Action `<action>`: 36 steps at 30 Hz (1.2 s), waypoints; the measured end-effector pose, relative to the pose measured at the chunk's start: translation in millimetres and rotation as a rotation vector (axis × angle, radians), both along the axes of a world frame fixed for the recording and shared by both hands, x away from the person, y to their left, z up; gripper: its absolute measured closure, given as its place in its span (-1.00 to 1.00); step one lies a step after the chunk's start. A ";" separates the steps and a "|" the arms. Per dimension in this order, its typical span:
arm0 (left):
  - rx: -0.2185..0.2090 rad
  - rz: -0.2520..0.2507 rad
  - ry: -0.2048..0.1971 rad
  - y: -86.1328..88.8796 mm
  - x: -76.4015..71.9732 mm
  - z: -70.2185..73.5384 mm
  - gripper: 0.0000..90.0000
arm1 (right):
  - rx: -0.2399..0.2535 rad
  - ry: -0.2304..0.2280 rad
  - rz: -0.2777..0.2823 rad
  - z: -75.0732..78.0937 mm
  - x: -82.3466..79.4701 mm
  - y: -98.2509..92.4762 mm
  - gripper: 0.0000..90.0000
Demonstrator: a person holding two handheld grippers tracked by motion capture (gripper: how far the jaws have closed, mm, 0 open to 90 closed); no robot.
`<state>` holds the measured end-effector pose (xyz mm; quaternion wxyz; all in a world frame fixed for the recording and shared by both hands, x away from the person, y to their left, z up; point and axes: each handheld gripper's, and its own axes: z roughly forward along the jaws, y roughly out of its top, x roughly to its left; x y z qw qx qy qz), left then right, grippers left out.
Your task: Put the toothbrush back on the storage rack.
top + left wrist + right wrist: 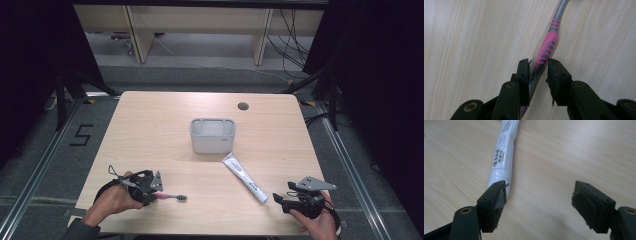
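The pink-and-grey toothbrush [170,197] is lying flat on the wooden table [150,130], near its front-left edge, bristle head pointing toward the table's middle. The left gripper [150,195] is sitting over the handle end. In the left gripper view the toothbrush [546,50] is running up between the two black jaws; the jaws are standing narrowly apart, the left pad touching the grey handle, the right pad just beside the pink grip with a thin gap showing. Whether both pads are pressing yet, I cannot tell.

The right gripper [282,199] is resting at the front-right of the table, held in the person's right hand [320,222], its jaws standing spread wide. In the right gripper view a white toothpaste tube [502,157] is lying on the wood, its near end just beside the left jaw and outside the gap between the jaws [540,195].

The high view is showing more: the toothpaste tube [245,177] lying diagonally right of centre, and a grey-white holder cup [212,135] standing upright mid-table, well apart from both grippers.
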<state>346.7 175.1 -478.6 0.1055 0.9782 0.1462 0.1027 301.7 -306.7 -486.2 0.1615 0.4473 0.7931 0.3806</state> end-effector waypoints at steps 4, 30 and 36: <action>0.014 -0.009 0.010 -3.6 1.3 1.3 0.63 | -0.010 -0.024 0.008 -0.2 1.1 -1.0 -0.38; 0.043 -0.012 0.076 -12.3 3.3 -1.0 0.84 | -0.021 -0.043 0.020 -0.5 2.1 -4.0 -0.38; 0.001 0.025 0.073 -7.7 5.2 4.7 0.84 | -0.018 -0.044 0.018 -0.4 2.1 -4.4 -0.38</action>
